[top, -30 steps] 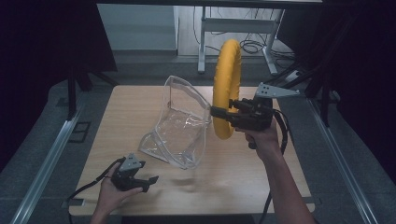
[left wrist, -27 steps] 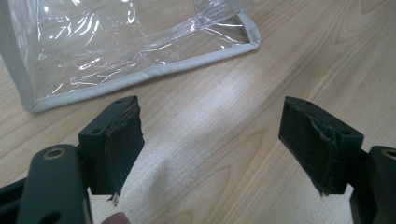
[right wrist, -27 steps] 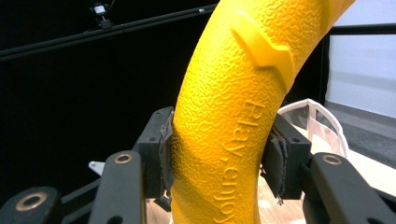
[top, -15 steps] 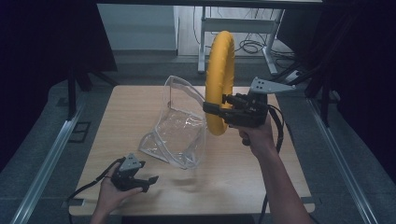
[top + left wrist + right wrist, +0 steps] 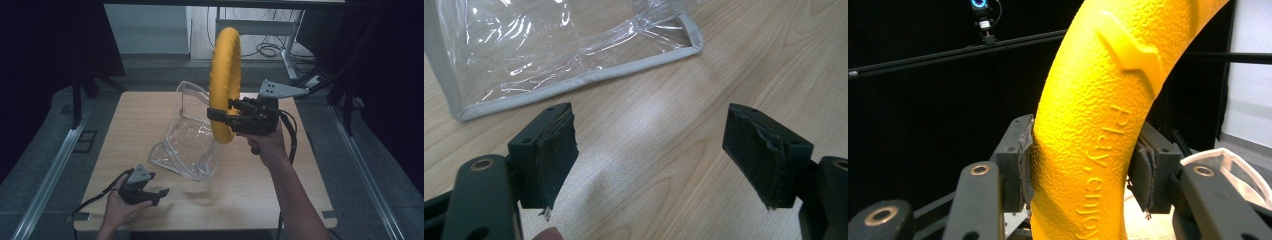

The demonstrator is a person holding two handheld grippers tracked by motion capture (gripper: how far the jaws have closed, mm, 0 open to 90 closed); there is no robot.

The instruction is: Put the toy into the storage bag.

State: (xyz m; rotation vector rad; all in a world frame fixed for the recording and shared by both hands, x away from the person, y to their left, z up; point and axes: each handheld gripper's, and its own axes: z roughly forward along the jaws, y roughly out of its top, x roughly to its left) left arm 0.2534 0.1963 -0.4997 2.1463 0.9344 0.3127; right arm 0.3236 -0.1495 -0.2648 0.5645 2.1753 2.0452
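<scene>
A yellow ring (image 5: 223,85) with a pebbled surface stands on edge in the air, clamped low by the right gripper (image 5: 220,116), above a clear plastic bag (image 5: 190,135).

Your right gripper (image 5: 220,117) holds the yellow ring (image 5: 224,82) upright and edge-on above the wooden worktop (image 5: 280,185), its jaws clamped on the ring's lower part. Just below and beside the ring, the clear plastic bag (image 5: 192,132) stands open on the worktop. Your left gripper (image 5: 159,192) rests low at the near edge, apart from the bag, jaws parted.
</scene>
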